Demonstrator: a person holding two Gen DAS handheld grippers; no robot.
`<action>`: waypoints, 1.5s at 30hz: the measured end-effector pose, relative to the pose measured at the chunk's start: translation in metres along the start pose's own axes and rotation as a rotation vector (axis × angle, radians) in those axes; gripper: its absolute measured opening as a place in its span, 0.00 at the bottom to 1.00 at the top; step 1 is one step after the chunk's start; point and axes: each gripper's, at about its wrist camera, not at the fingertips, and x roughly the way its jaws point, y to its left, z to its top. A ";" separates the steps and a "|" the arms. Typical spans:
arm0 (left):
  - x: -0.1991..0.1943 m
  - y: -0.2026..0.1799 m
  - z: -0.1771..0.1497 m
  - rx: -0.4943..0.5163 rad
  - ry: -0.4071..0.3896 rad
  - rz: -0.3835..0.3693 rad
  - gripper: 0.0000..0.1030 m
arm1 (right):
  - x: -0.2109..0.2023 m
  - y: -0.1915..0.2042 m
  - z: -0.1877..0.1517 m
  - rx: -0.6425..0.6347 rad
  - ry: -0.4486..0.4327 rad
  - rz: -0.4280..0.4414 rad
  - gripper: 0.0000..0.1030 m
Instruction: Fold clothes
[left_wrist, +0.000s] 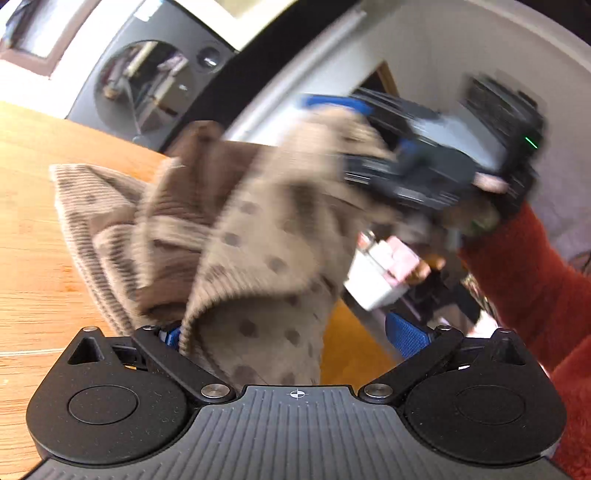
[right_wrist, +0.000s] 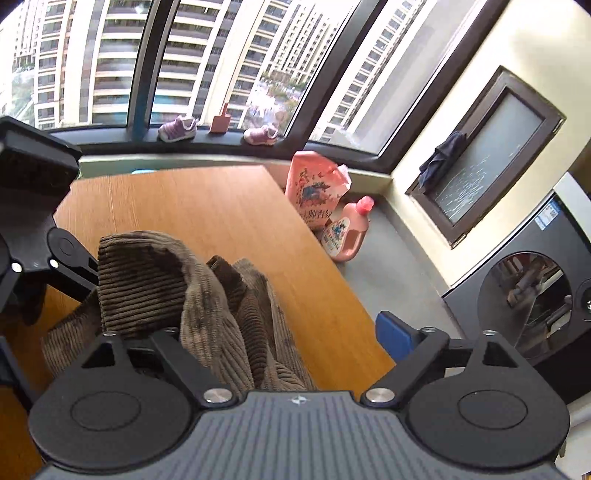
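A beige ribbed knit garment with brown dots (left_wrist: 236, 236) hangs bunched above the wooden table (left_wrist: 29, 229). My left gripper (left_wrist: 291, 332) has its blue pads (left_wrist: 406, 334) wide apart, and the cloth drapes over the left pad. My right gripper (left_wrist: 406, 162) shows blurred at the upper right of the left wrist view, with the cloth's top edge at its blue fingers. In the right wrist view the garment (right_wrist: 207, 295) lies over the left side of my right gripper (right_wrist: 277, 339), whose jaws stand wide apart; the right pad (right_wrist: 393, 334) is bare. The left gripper's body (right_wrist: 33, 206) is at the left.
A washing machine (right_wrist: 532, 291) stands to the right of the table (right_wrist: 207, 206). A pink detergent bag (right_wrist: 314, 188) and a pink bottle (right_wrist: 345, 234) sit on the floor by the window. Small shoes (right_wrist: 177, 129) rest on the sill. An arm in a red sleeve (left_wrist: 524, 280) is at the right.
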 end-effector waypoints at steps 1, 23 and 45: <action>-0.003 0.004 0.003 -0.019 -0.028 0.028 1.00 | -0.015 -0.001 -0.005 0.014 -0.030 -0.006 1.00; -0.054 0.011 0.025 -0.095 -0.287 0.311 1.00 | 0.080 0.001 -0.057 0.023 -0.087 -0.266 1.00; 0.036 -0.043 0.038 0.213 0.049 0.296 1.00 | 0.037 -0.044 -0.106 0.426 0.020 -0.203 1.00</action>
